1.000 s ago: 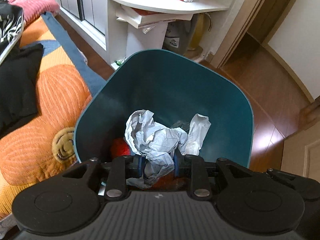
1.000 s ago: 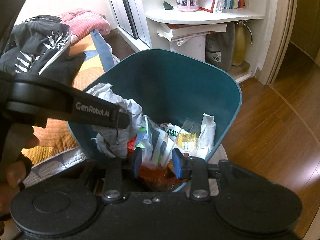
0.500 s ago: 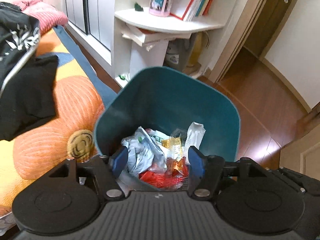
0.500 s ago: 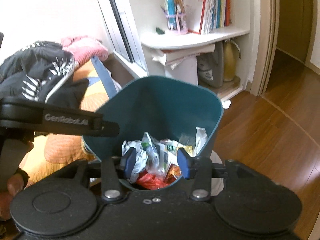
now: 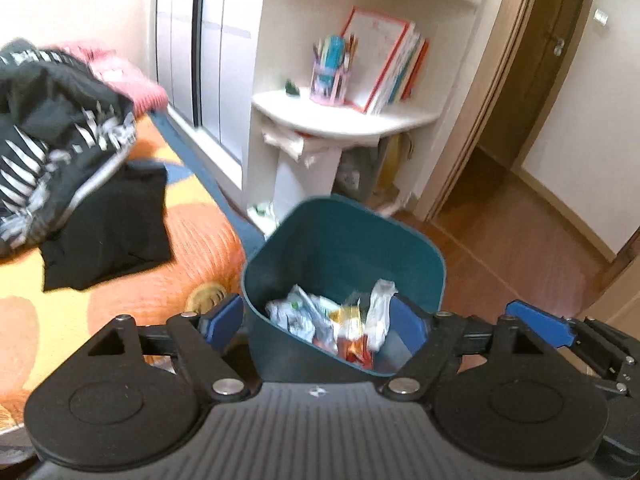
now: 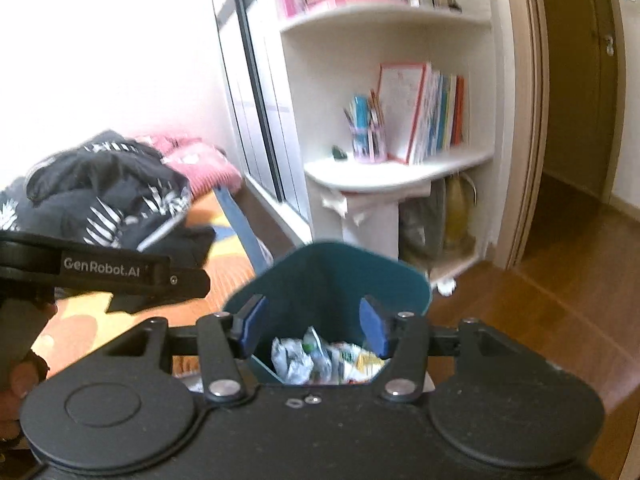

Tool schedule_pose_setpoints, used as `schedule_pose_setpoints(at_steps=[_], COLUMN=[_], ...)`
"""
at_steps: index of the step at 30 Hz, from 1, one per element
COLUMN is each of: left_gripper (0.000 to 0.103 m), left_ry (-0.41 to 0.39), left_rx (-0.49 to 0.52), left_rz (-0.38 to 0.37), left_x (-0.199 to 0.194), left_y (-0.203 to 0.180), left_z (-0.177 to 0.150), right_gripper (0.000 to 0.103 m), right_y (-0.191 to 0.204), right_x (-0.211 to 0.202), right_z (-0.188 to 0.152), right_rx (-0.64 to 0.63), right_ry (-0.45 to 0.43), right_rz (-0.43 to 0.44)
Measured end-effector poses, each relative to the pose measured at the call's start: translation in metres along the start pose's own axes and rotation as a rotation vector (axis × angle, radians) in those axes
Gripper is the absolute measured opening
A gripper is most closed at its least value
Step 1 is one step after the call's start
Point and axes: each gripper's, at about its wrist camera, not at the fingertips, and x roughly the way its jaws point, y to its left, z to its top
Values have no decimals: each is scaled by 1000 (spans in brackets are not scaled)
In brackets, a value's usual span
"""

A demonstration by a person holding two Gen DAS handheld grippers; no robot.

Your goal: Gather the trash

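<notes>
A teal trash bin [image 5: 344,248] stands on the floor between the bed and a white shelf; it also shows in the right wrist view [image 6: 332,276]. Crumpled paper and wrappers [image 5: 332,320] lie inside it, also seen in the right wrist view [image 6: 324,360]. My left gripper [image 5: 320,320] is open and empty, held above the bin's near rim. My right gripper [image 6: 314,324] is open and empty, above the bin too. The left gripper's body [image 6: 104,272] shows at the left of the right wrist view.
A bed with an orange cover [image 5: 100,280] and dark clothes [image 5: 60,152] lies left. A white corner shelf [image 5: 344,120] with books and a pen cup stands behind the bin. Wooden floor [image 5: 520,248] and a doorway are right.
My left gripper let go of the crumpled paper into the bin and opened wide. Both grippers have risen and pulled back from the bin, the right one opening too.
</notes>
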Motion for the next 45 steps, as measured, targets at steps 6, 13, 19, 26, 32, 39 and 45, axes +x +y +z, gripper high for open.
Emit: schedule_pose_setpoints(at_steps=[6, 13, 19, 26, 32, 39, 45], left_gripper=[85, 98, 99, 99, 99, 99, 99], left_ry=[-110, -178, -178, -180, -166, -182, -182], left_rx=[30, 6, -11, -19, -12, -6, -6], left_rz=[-4, -8, 3, 26, 57, 57, 52], left_x=[-49, -88, -106, -122, -130, -140, -143], left_y=[-5, -2, 7, 17, 19, 16, 13], left_z=[-7, -22, -36, -56, -70, -81, -85], right_gripper=[52, 52, 52, 52, 52, 52, 53], right_y=[7, 15, 21, 23, 25, 32, 36], right_x=[-32, -54, -68, -80, -88, -95, -98], right_z=[3, -6, -16, -25, -28, -30, -28], right_rx=[11, 8, 10, 24, 27, 14, 7], right_ry=[-62, -78, -83, -99, -109, -104, -98], right_rz=[35, 41, 41, 34, 29, 27, 31])
